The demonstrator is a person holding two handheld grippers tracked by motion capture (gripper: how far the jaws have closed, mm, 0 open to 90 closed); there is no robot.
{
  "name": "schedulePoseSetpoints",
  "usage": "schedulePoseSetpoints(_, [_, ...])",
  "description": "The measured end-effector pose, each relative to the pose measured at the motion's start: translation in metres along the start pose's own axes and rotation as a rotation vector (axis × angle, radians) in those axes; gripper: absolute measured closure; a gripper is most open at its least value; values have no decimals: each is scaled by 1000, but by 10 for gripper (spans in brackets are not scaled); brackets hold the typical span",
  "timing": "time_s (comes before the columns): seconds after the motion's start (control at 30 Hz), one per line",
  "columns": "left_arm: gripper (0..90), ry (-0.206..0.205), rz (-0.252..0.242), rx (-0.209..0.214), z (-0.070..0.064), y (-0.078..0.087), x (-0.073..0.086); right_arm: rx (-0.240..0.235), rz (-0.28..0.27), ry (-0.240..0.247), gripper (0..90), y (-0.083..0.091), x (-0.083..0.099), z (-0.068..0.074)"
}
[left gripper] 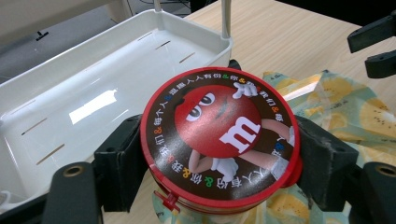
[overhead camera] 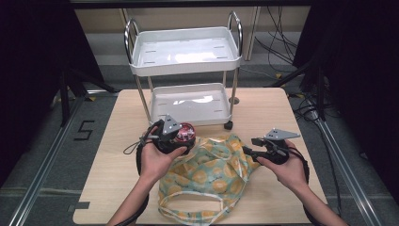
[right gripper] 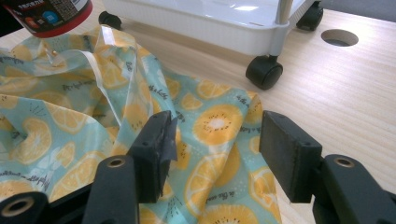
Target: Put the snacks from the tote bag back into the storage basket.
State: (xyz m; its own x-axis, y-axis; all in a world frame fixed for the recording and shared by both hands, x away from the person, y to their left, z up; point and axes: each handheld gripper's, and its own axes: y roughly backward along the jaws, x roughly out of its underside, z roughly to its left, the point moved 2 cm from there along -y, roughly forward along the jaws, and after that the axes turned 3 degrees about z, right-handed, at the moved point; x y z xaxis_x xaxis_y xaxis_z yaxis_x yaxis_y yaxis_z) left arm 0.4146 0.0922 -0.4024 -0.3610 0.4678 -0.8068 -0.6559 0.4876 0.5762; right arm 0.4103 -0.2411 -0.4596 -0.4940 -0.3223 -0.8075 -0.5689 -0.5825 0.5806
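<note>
- My left gripper [left gripper: 219,154] was clamped on the red round tin [left gripper: 219,137], jaws pressed to its sides, held above the far-left edge of the fruit-print bag [overhead camera: 211,172].
- My right gripper [right gripper: 215,154] stood with jaws apart over the bag's right edge; whether they touched the cloth was unclear.
- White cart [overhead camera: 188,101] stood just beyond the tin.

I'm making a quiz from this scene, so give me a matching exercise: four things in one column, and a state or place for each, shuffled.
1. candy tin
2. fruit-print bag
3. white cart
4. right gripper

a. open above the fabric
b. lying crumpled on the table
c. clamped by the left gripper
d. standing at the table's far side

Pairs: 1-c, 2-b, 3-d, 4-a
</note>
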Motion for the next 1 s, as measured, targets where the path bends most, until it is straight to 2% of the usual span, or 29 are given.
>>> schedulePoseSetpoints(0.03, [255,21,-2,0,-1,-1,1,-2,2,3,453,0,0,0])
schedulePoseSetpoints(0.1, [255,-7,21,-2,2,-1,2,2,4,7,452,0,0,-1])
schedulePoseSetpoints(0.13, [255,-7,21,-2,2,-1,2,12,-4,20,452,1,-1,-2])
schedulePoseSetpoints(0.17, [255,-12,15,-7,4,-1,1,3,5,-11,452,2,0,1])
schedulePoseSetpoints(0.23, [255,16,2,-9,4,-1,2,14,-4,18,451,2,-1,-2])
schedulePoseSetpoints(0.27, [255,0,8,-10,6,-1,1,14,-3,16,450,2,-1,-2])
schedulePoseSetpoints(0.33, [255,-6,8,-15,8,0,1,20,-8,16,450,1,-1,-2])
schedulePoseSetpoints(0.4, [255,0,4,-21,8,0,1,7,-6,16,450,1,-1,-2])
schedulePoseSetpoints(0.43, [255,11,3,-22,7,0,1,24,-17,24,450,1,-1,-3])
schedulePoseSetpoints(0.47, [255,-4,3,-16,9,-1,1,23,-21,22,450,2,-1,-3])
schedulePoseSetpoints(0.57, [255,29,-6,-23,8,-3,1,11,-20,4,449,0,-1,-2])
schedulePoseSetpoints(0.63, [255,18,-8,-31,11,-4,1,6,-10,13,449,1,-1,-2])
schedulePoseSetpoints(0.73, [255,7,10,-35,14,-5,1,6,3,-23,446,2,0,0])
schedulePoseSetpoints(0.77, [255,33,-6,-38,13,-7,1,18,-18,-12,445,1,0,-1])
schedulePoseSetpoints(0.8, [255,38,-9,-39,13,-8,1,8,-24,-18,444,1,0,-1])
schedulePoseSetpoints(0.83, [255,36,-11,-34,13,-9,1,7,-25,-8,443,1,0,-2])
schedulePoseSetpoints(1.0, [255,28,1,-42,17,-9,1,9,-24,-15,442,1,0,-2])
